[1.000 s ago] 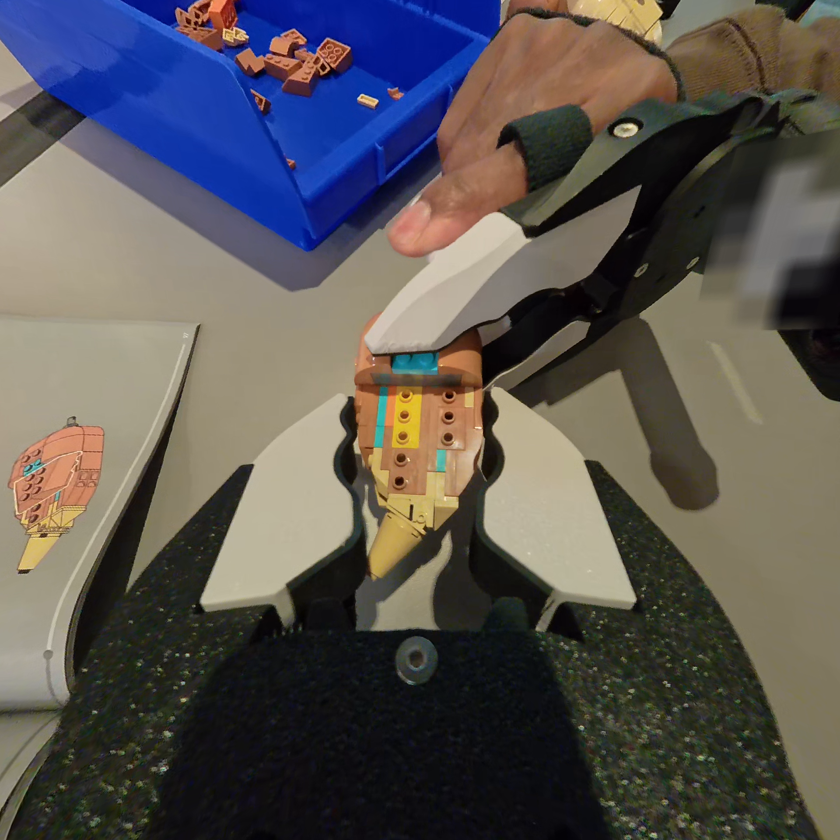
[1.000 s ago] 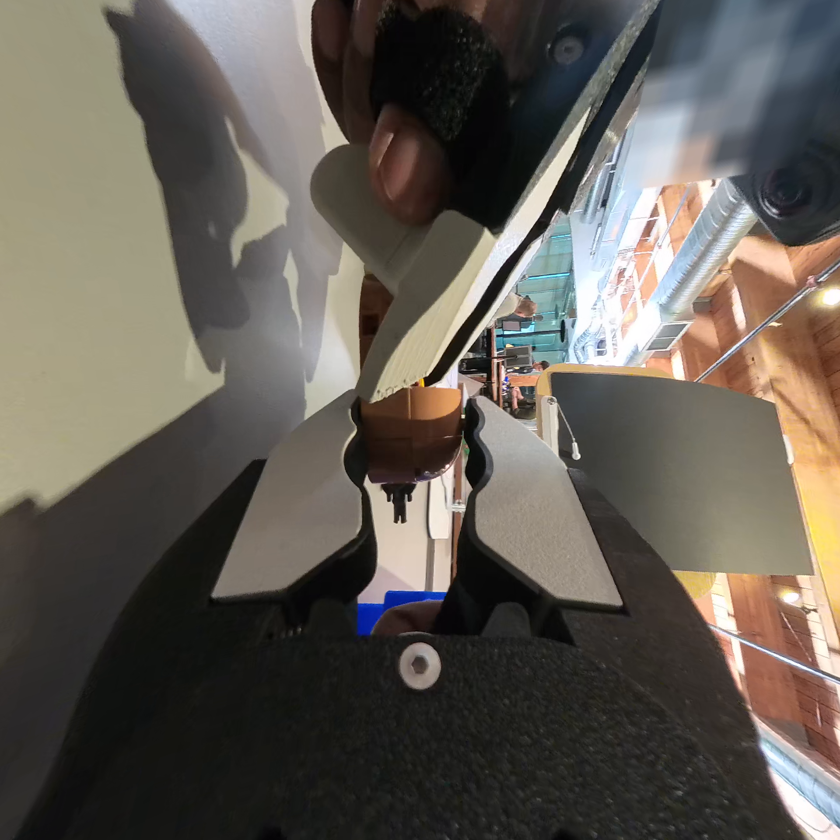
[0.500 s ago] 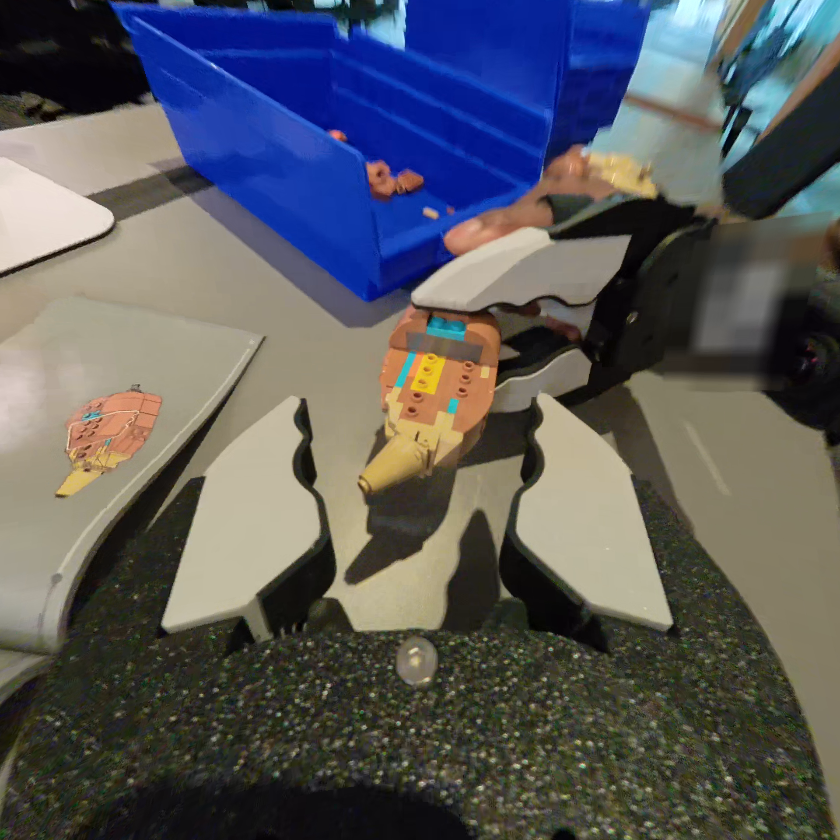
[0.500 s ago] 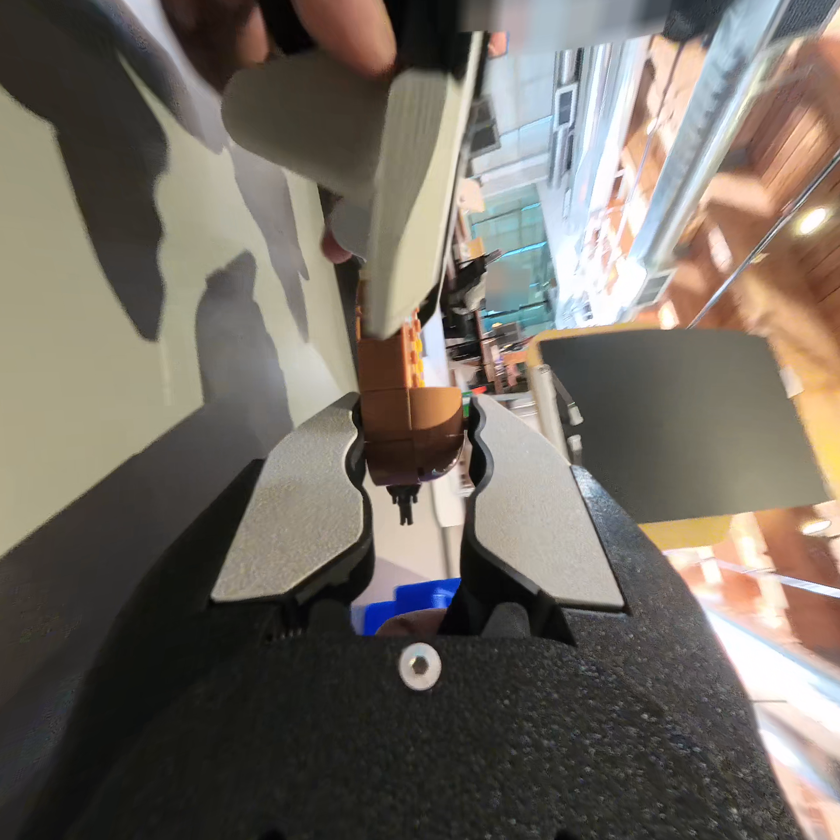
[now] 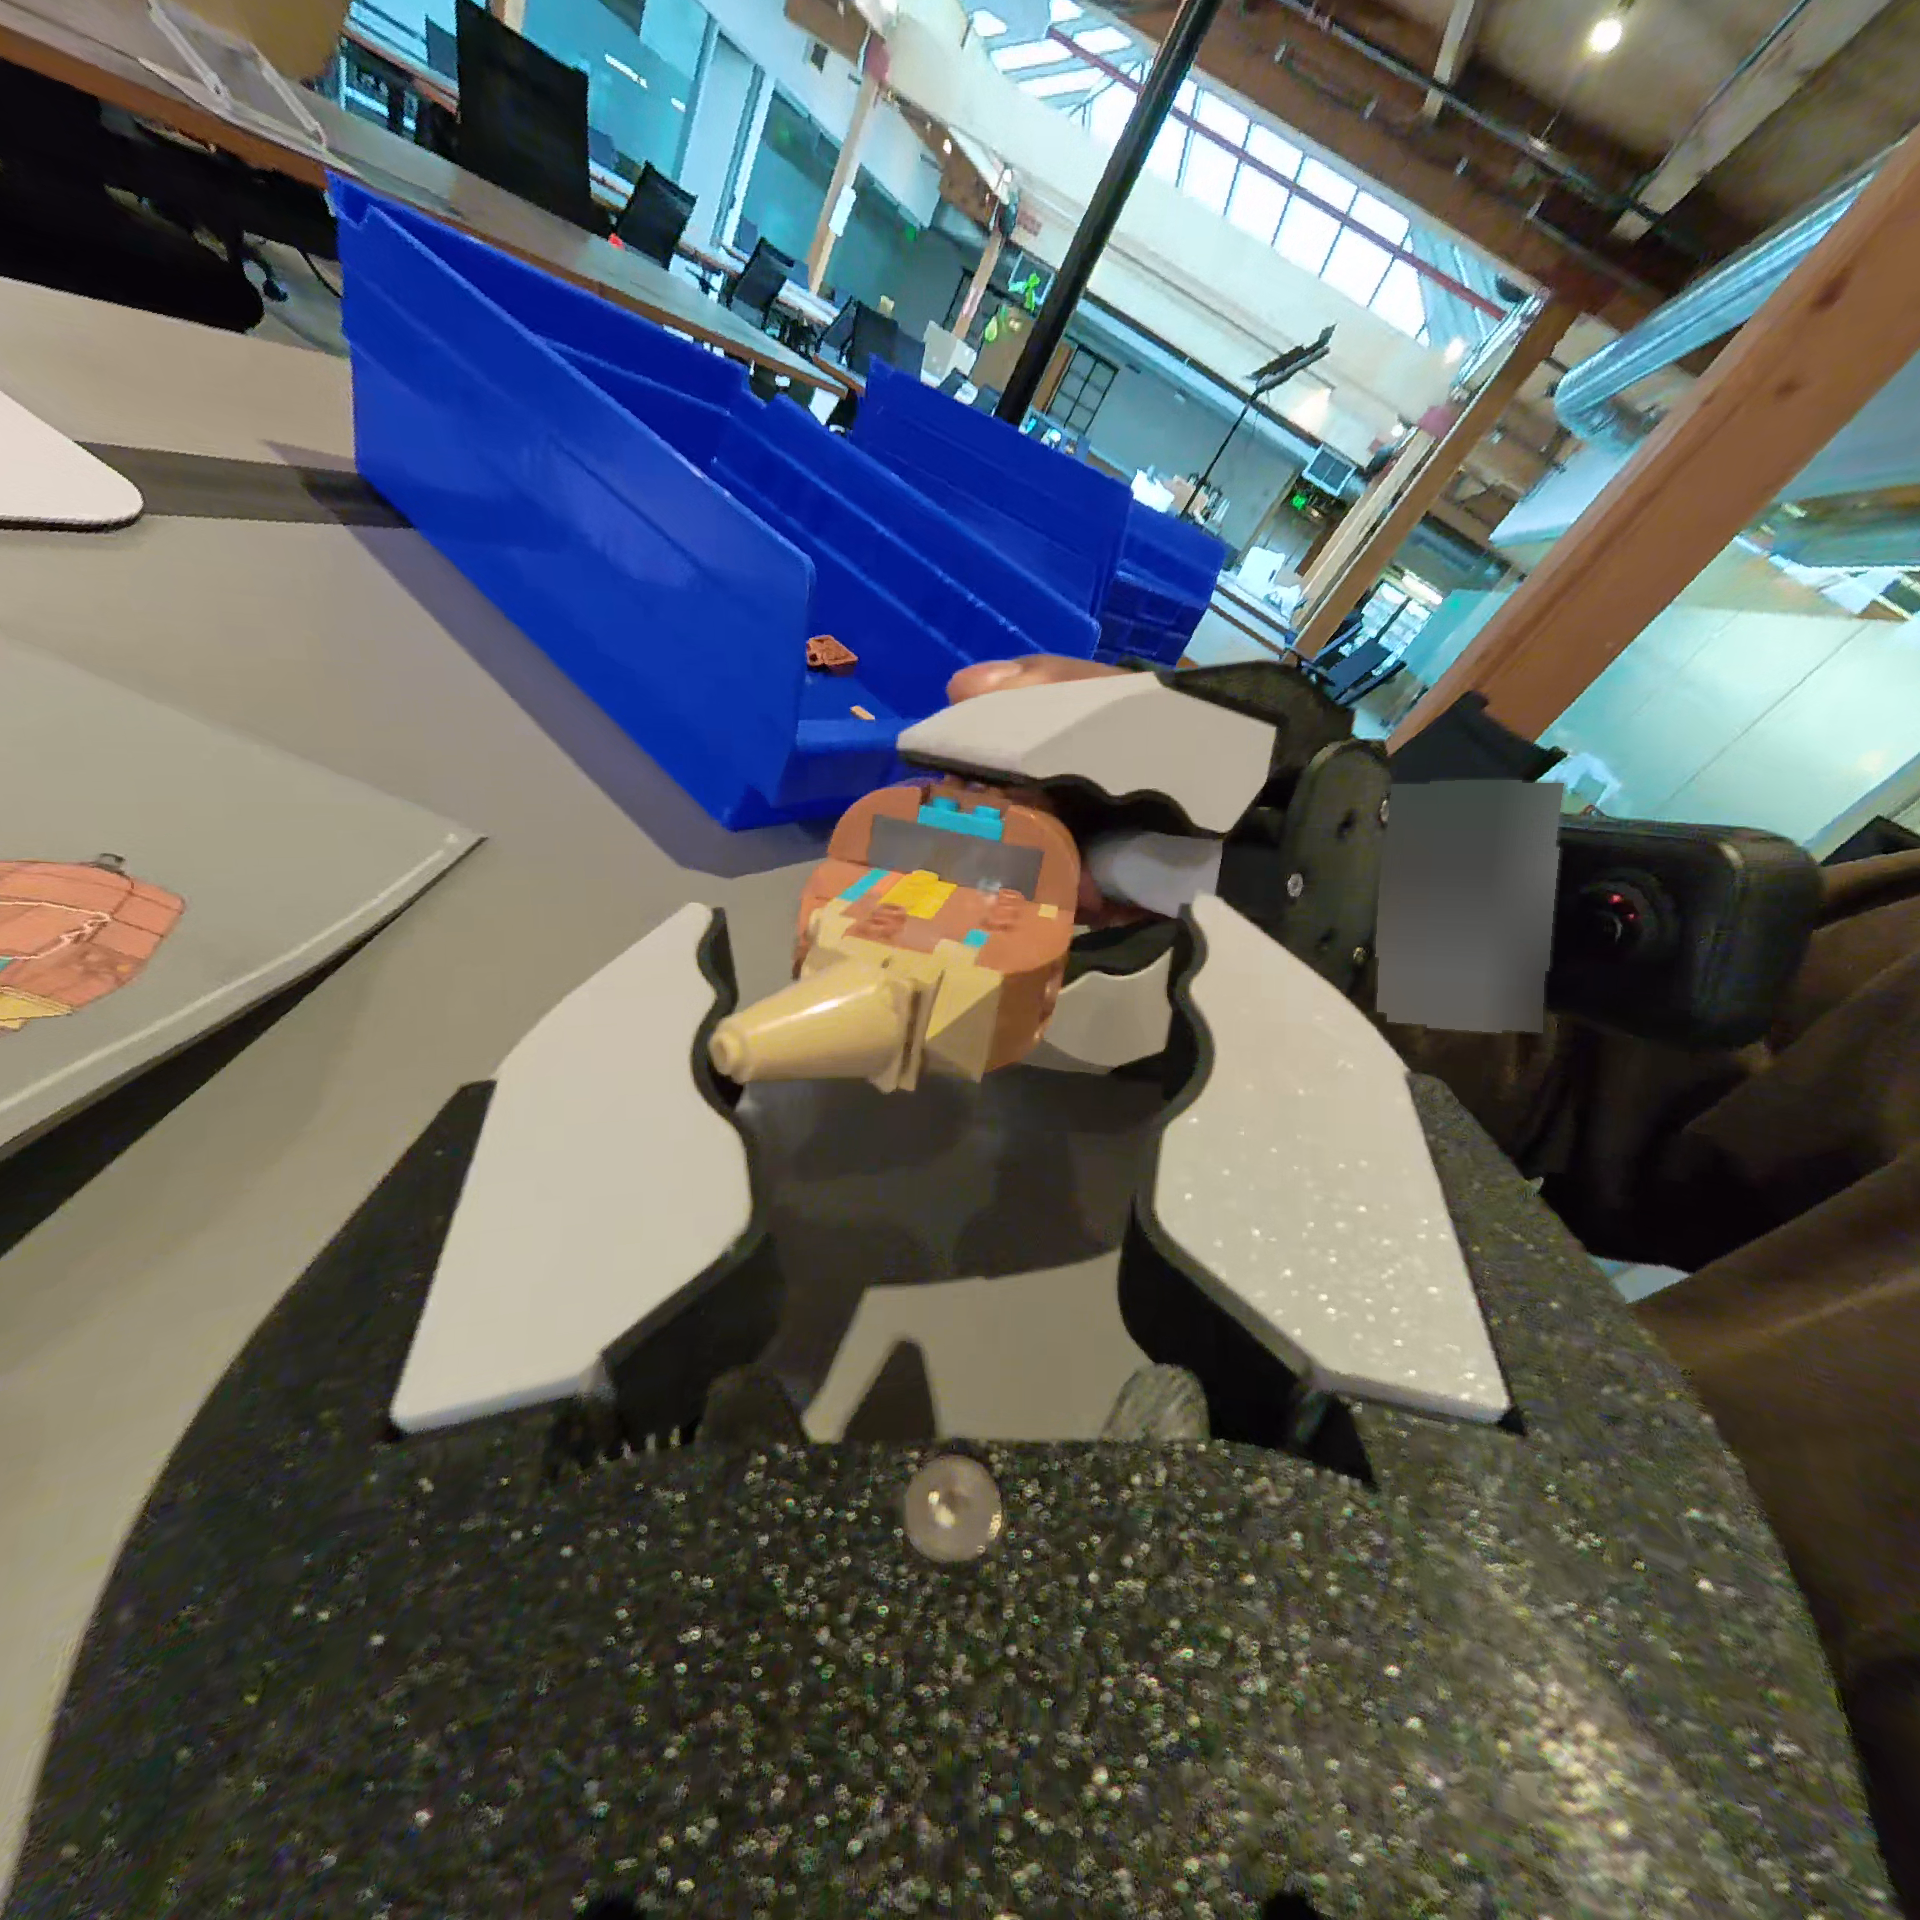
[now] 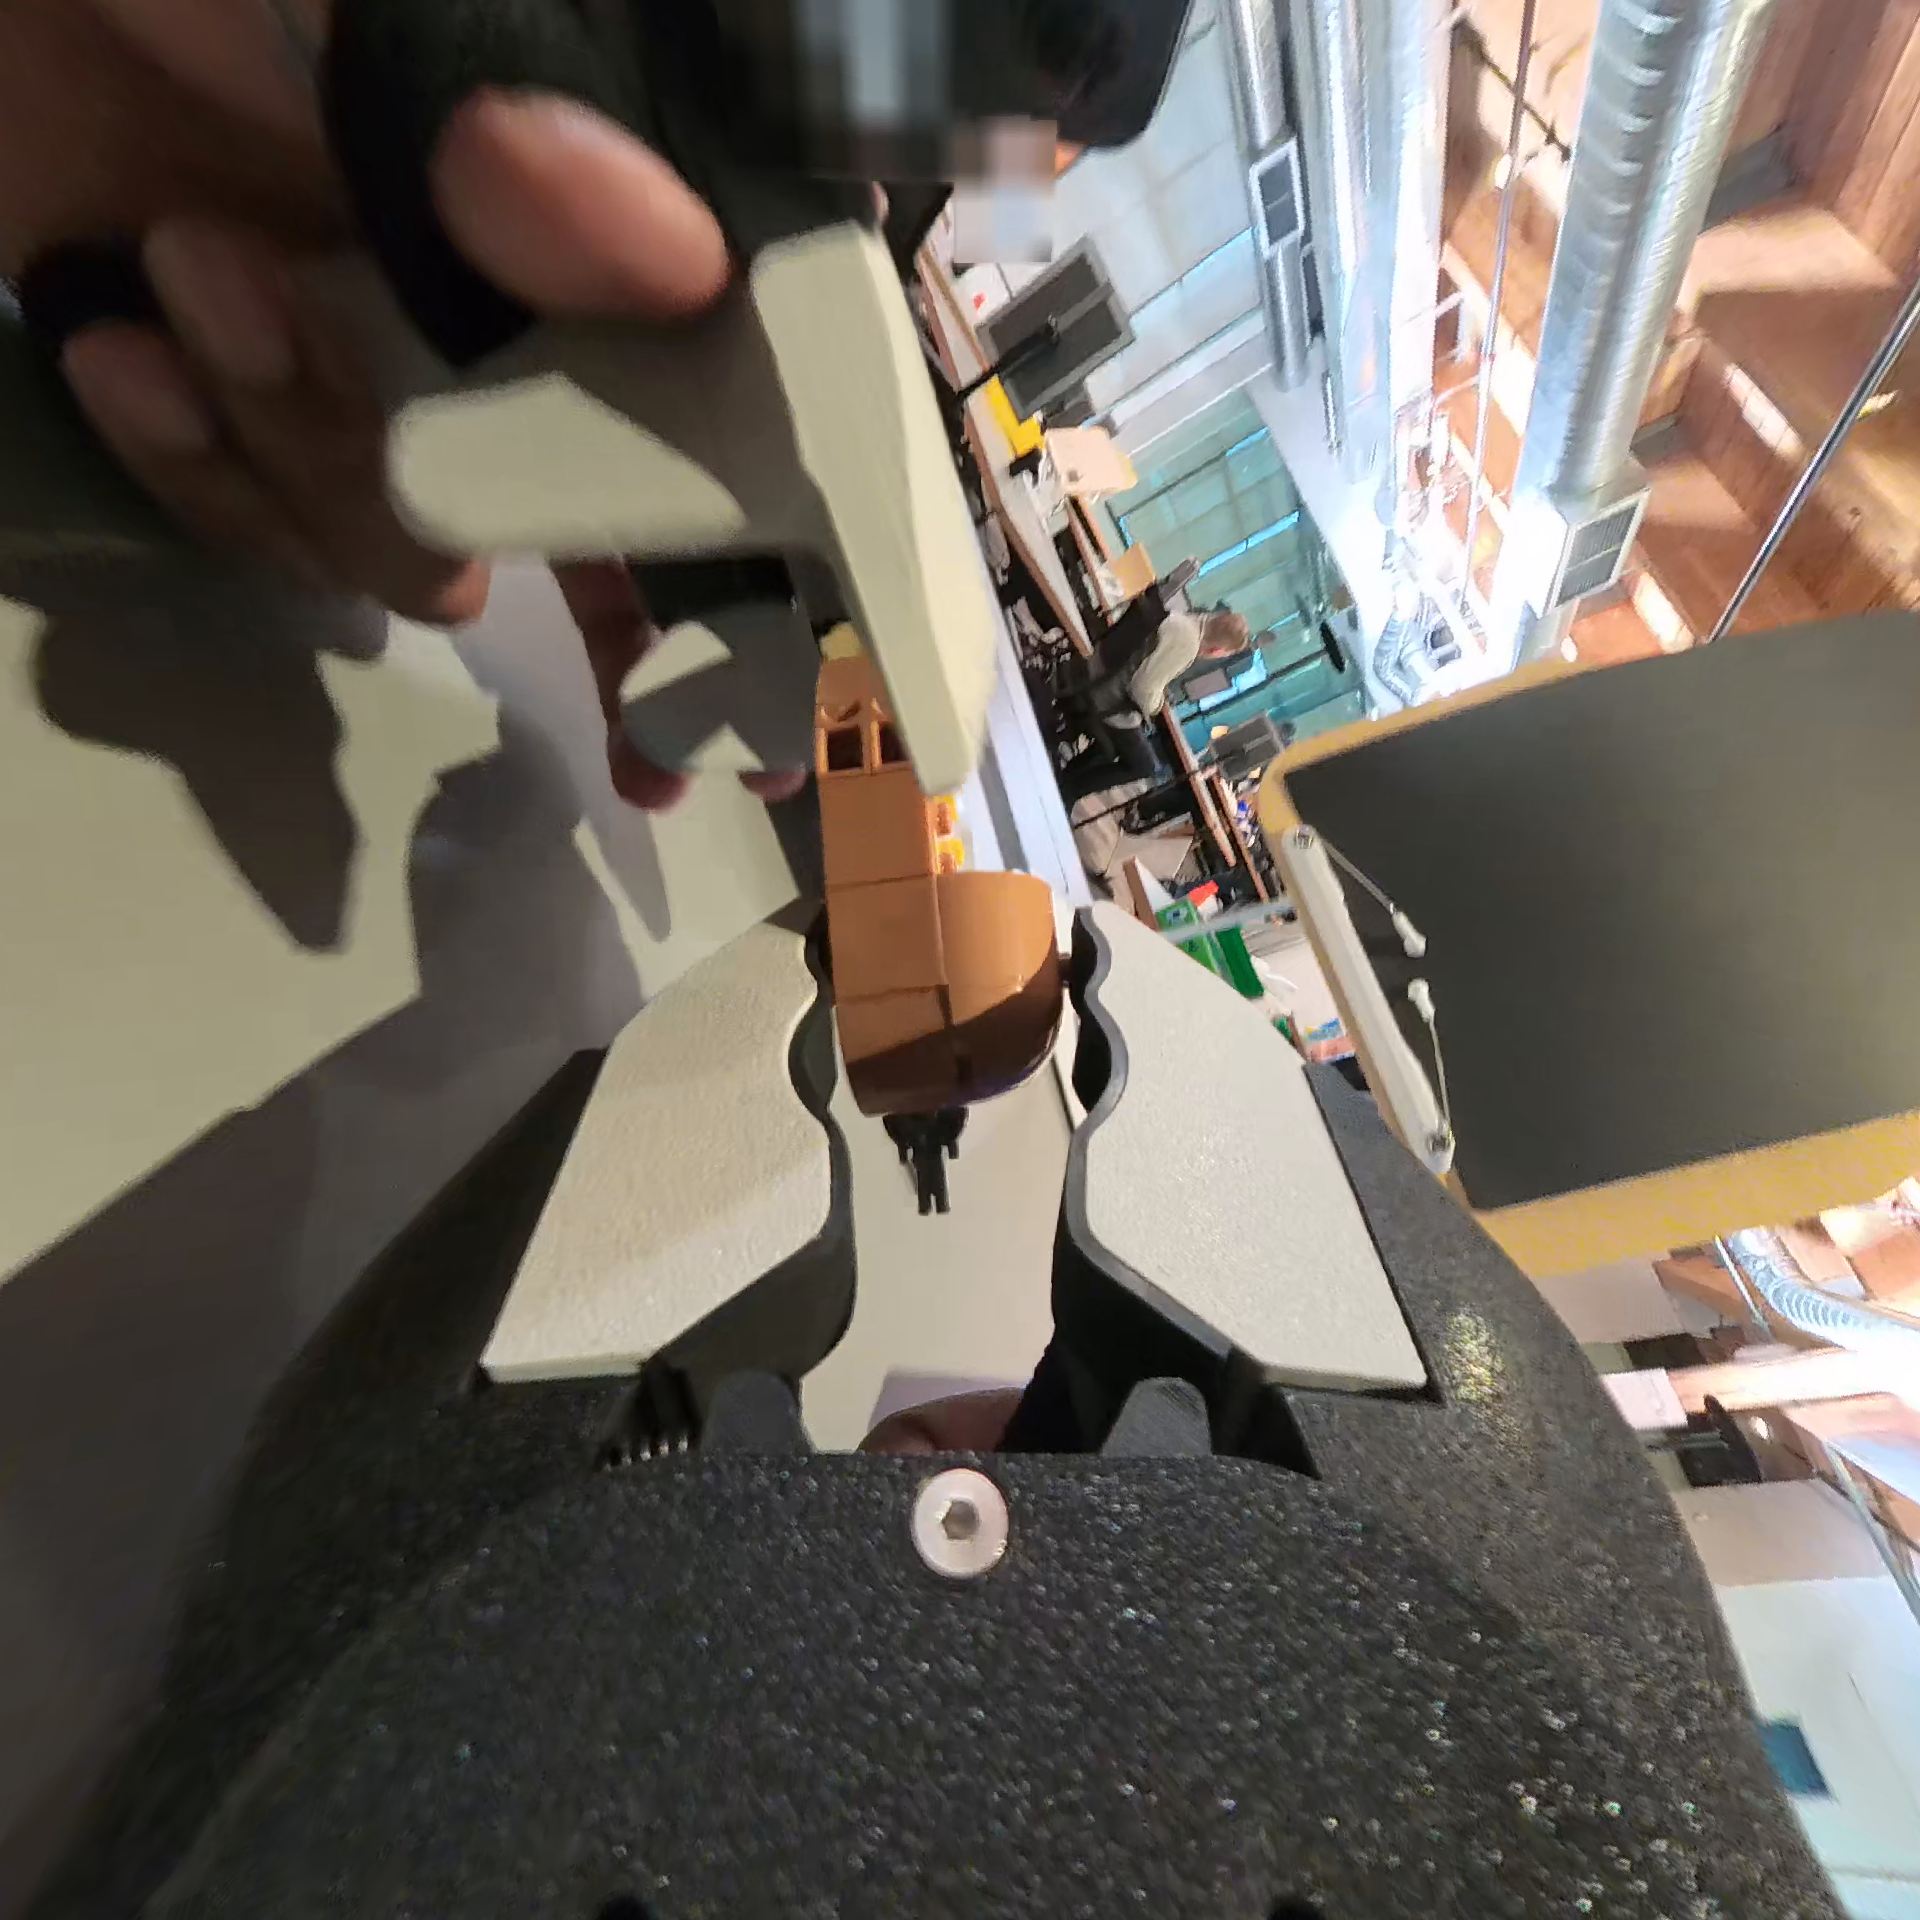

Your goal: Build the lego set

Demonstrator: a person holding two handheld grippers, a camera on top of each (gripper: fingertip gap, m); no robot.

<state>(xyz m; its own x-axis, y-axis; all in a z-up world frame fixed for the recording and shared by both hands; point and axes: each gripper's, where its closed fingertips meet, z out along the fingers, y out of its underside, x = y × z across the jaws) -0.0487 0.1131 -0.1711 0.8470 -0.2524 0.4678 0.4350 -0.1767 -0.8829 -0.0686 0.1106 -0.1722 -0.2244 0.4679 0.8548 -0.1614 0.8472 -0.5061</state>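
The Lego model is a brown hull with tan, yellow and teal plates and a tan cone at its near end. It hangs above the grey table. My right gripper comes in from the right and is shut on the model's far end. In the right wrist view it clamps the brown hull. My left gripper is open, with its fingers either side of the cone end and a gap on both sides. One of its fingers shows above in the right wrist view.
A blue bin stands behind, with a few brown pieces on its floor. A grey instruction sheet lies at the left, and a white pad lies far left. A dark board with a yellow edge is at the right. The tips of both grippers are at nearly the same place.
My left gripper has opened and let go of the model, which stays in the right gripper. The left view has tipped up from the table toward the room.
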